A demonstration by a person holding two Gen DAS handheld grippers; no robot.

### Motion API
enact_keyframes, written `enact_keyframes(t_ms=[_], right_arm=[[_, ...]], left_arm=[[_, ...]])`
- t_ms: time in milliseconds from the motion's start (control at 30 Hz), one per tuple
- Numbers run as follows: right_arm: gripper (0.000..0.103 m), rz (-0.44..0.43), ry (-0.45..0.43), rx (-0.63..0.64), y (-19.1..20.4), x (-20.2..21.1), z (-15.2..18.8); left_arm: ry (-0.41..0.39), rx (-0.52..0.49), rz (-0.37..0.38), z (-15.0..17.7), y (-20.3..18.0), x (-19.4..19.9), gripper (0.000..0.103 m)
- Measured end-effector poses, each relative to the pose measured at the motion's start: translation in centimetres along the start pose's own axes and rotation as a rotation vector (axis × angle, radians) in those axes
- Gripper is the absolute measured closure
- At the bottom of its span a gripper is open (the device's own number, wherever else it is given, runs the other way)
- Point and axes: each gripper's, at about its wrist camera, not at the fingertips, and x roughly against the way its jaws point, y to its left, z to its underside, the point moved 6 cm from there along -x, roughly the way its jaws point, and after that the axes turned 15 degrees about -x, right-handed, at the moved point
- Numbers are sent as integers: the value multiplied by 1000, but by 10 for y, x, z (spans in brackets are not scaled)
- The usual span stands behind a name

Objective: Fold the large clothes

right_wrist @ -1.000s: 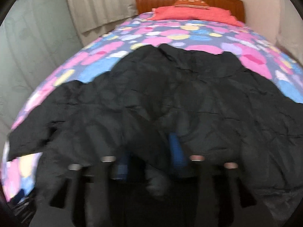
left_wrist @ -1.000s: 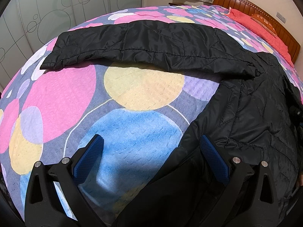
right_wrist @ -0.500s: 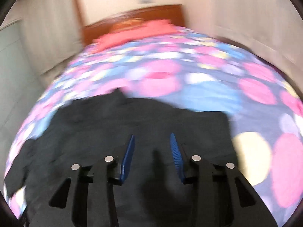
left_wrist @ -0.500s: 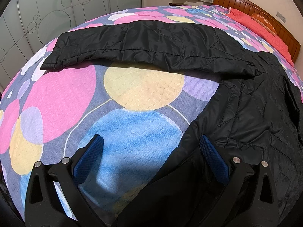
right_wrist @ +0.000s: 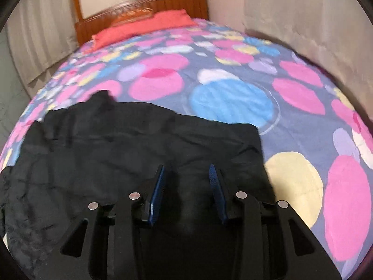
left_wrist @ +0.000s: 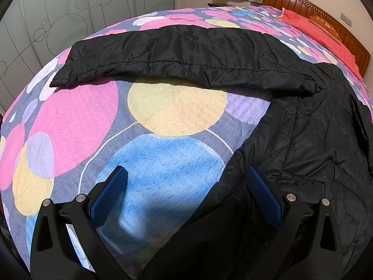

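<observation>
A black quilted jacket (left_wrist: 314, 140) lies on a bed with a bedspread (left_wrist: 77, 116) of coloured circles. One sleeve (left_wrist: 181, 56) stretches out flat to the left across the far side. My left gripper (left_wrist: 185, 175) is wide open low over the bedspread, its right finger at the jacket's hem edge. In the right wrist view the jacket body (right_wrist: 116, 144) lies flat with its edge folded in. My right gripper (right_wrist: 186, 175) is open and empty just above the black fabric.
A wooden headboard (right_wrist: 144, 2) and a red pillow (right_wrist: 149, 25) are at the far end of the bed. Frosted wardrobe doors (left_wrist: 58, 16) stand along the left side, a wall (right_wrist: 303, 11) along the right. Curtains (right_wrist: 35, 35) hang behind.
My right gripper has let go of the jacket fabric, opened and swung to the right over the jacket body. The left gripper has not moved.
</observation>
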Motion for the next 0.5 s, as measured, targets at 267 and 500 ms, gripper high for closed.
enact_keyframes(t_ms=[267,500], right_arm=[[61,80,64,37,12,-23,29],[61,-110,58,88,96,6,42]], left_arm=[[-2,3,4,0,0,0,2],[-4,3,3,0,0,0,2]])
